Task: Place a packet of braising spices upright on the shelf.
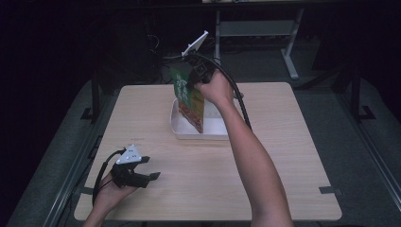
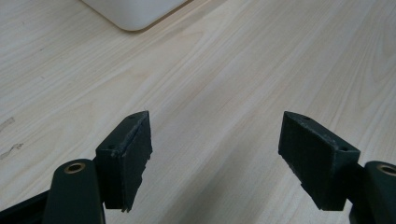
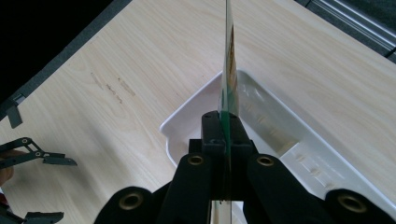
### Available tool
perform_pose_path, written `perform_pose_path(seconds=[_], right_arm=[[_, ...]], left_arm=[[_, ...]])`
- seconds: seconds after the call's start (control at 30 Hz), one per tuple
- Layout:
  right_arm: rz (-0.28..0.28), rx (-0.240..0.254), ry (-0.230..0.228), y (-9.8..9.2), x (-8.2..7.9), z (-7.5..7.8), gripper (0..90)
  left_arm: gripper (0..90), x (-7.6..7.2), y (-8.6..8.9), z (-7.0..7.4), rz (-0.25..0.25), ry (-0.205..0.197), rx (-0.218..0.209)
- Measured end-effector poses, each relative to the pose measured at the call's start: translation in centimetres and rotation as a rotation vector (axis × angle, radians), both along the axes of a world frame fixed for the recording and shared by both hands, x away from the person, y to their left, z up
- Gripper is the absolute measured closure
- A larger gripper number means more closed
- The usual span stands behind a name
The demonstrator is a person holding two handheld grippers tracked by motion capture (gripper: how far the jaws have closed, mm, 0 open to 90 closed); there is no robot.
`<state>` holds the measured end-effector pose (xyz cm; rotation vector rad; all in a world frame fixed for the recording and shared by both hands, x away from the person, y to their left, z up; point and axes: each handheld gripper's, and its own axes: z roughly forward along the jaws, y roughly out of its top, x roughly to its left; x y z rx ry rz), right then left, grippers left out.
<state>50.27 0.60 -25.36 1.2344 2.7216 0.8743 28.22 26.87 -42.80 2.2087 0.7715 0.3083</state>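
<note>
Pale wood-grain laminate covers the counter [image 1: 283,156], and in the high view a white rectangular tray [image 1: 182,132] is seen near its middle, toward the far side. A flat green packet [image 1: 189,101] with a red and orange lower part is held upright above the tray by the right tool [image 1: 196,75], which is clamped on the packet's upper edge; the lower corner appears to reach down into the tray, though contact with the tray floor cannot be confirmed. A grip at the top edge lets the packet hang straight, which would suit lowering it into or lifting it out of the tray. The left tool [image 1: 146,170] is kept low near the front left of the counter, well apart from the tray, probably parked out of the way. In the left gripper view, the left tool [image 2: 215,144] is shown with its jaws wide apart and nothing between them, just over bare wood, with a rounded tray corner [image 2: 135,14] at the top. In the right gripper view, the right tool [image 3: 227,135] is closed on the packet [image 3: 229,70], which is seen edge-on as a thin vertical line above the tray [image 3: 187,121]. Pale markings are printed on the packet, but no brand or wording can be read.
</note>
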Motion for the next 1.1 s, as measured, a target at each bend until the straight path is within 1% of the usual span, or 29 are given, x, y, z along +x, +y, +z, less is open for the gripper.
perform_pose_path(seconds=[0.13,0.4,0.5,0.53,0.6,0.77,0.93,1.03,1.07,1.1], right_arm=[[0.003,-0.006,0.008,0.4,0.2,-0.7,89.7],[-0.003,0.002,0.016,0.5,0.3,-1.0,89.7],[-0.002,0.001,0.019,0.5,0.4,-1.4,89.7],[-0.001,0.001,0.026,0.5,0.4,-1.6,89.5],[-0.003,0.014,0.024,0.4,0.5,-1.7,89.6],[0.003,0.026,0.031,0.4,0.4,-1.8,89.5],[0.005,0.031,0.028,0.3,0.3,-1.9,89.2],[-0.004,0.026,0.018,-0.1,0.3,-1.9,85.7],[-0.012,0.03,0.022,-0.2,0.3,-1.9,83.4],[-0.012,0.03,0.022,-0.2,0.3,-1.9,83.4]], left_arm=[[25.5,0.0,0.0,0.0,-0.001,-0.002,0.002],[25.5,0.0,0.0,0.0,-0.004,-0.002,0.005],[25.5,0.0,-0.1,0.0,-0.003,-0.002,0.002],[25.5,0.0,-0.1,0.0,-0.004,-0.002,0.003],[25.5,0.0,-0.1,0.0,-0.003,-0.001,0.002],[25.5,0.0,-0.2,0.0,-0.006,-0.002,0.006],[25.5,0.0,-0.2,0.0,-0.007,-0.003,0.008],[25.5,0.0,-0.2,0.0,-0.008,-0.003,0.008],[25.5,0.0,-0.2,0.0,-0.009,-0.002,0.009],[25.5,0.0,-0.2,0.0,-0.009,-0.002,0.009]])
